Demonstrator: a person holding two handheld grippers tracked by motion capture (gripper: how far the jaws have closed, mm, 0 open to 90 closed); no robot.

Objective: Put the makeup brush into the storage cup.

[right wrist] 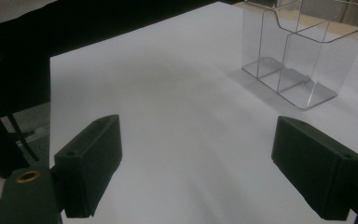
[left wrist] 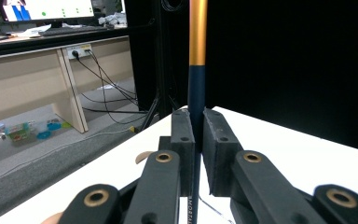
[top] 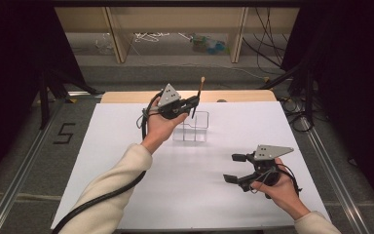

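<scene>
Overhead, a white bench [top: 190, 195] fills the middle of the frame, with a clear plastic organizer [top: 191, 127], divided into compartments, just above centre. At upper centre, the left tool [top: 193, 101] is clenched on a thin brush [top: 198, 96] with a dark blue handle, gold band and pale tip; the brush stands nearly upright, tilted slightly right, over the organizer's back edge. In the left gripper view, the brush [left wrist: 196, 84] runs vertically between the two pressed-together jaws. At lower right, the right tool [top: 235, 168] hovers over bare bench, its jaws spread wide and holding nothing. In the right gripper view, the organizer [right wrist: 303, 51] sits at upper right.
</scene>
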